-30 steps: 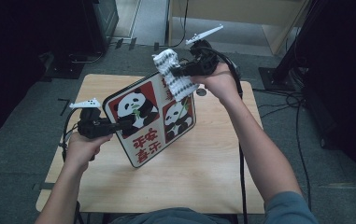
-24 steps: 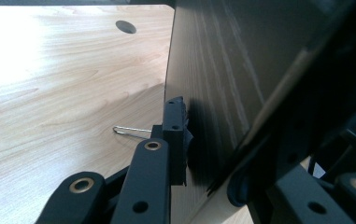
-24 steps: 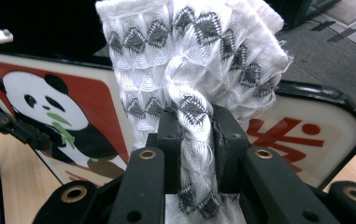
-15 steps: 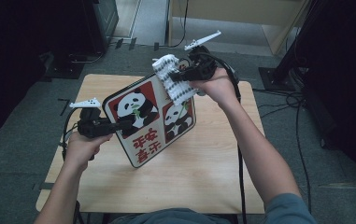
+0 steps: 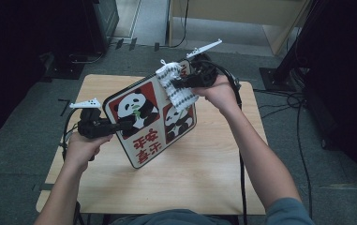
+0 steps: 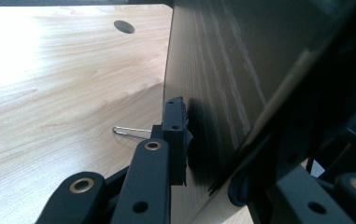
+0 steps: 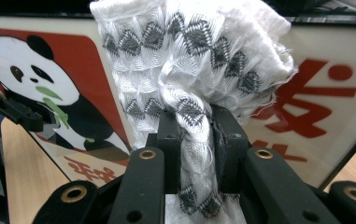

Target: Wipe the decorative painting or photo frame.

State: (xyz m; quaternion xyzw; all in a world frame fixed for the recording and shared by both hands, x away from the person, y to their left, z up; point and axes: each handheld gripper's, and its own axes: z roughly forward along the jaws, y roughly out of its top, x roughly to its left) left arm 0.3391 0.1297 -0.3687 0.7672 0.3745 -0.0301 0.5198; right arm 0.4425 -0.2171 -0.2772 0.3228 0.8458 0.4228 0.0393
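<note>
White woven cloth (image 7: 189, 70) with grey diamonds is bunched in my right gripper (image 5: 185, 84), whose jaws are clamped tight on it, pressing it against the upper part of the panda board (image 5: 150, 119). My left gripper (image 5: 122, 125) is closed on the board's left edge, holding it tilted above the pale wooden desk (image 5: 204, 159). From the left gripper view I see the board's dark wood-grain back (image 6: 222, 70) pinched between the jaws.

Tilted board (image 5: 150, 124) blocks mid-table (image 5: 204, 173); near and right tabletop lie open
</note>
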